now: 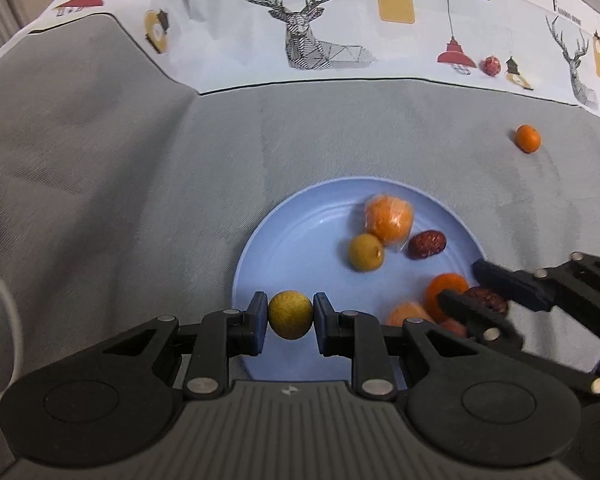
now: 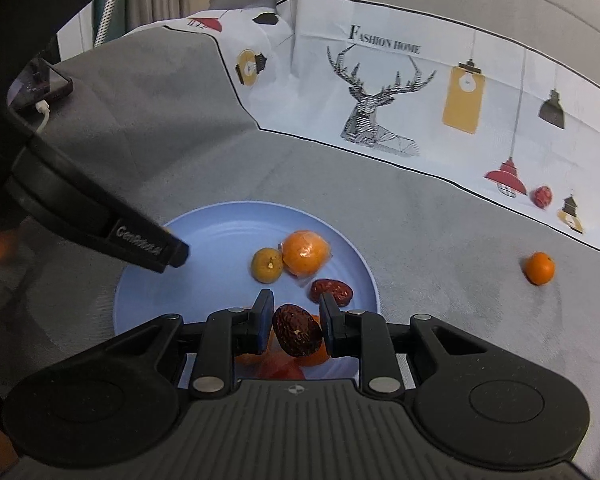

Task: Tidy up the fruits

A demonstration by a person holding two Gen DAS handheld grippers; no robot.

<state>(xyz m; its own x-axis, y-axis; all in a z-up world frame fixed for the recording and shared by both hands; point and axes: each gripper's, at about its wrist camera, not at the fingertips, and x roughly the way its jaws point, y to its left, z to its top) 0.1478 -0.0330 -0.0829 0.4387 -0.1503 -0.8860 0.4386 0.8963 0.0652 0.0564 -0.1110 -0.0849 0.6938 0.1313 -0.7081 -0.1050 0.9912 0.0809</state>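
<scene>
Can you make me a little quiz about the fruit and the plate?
1. True or false: the left gripper holds a yellow fruit.
2. What does the right gripper hold? A) banana B) dark red date C) spoon
3. How many fruits lie off the blue plate on the cloth?

Key: 1 true; 2 B; 3 two, a small orange and a red fruit.

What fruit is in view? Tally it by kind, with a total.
Red dates: 3
Yellow round fruits: 2
Mandarins: 4, two of them half hidden under the right tongs
Total: 9; a reddish bit beside those two is too hidden to tell and is not counted.
</scene>
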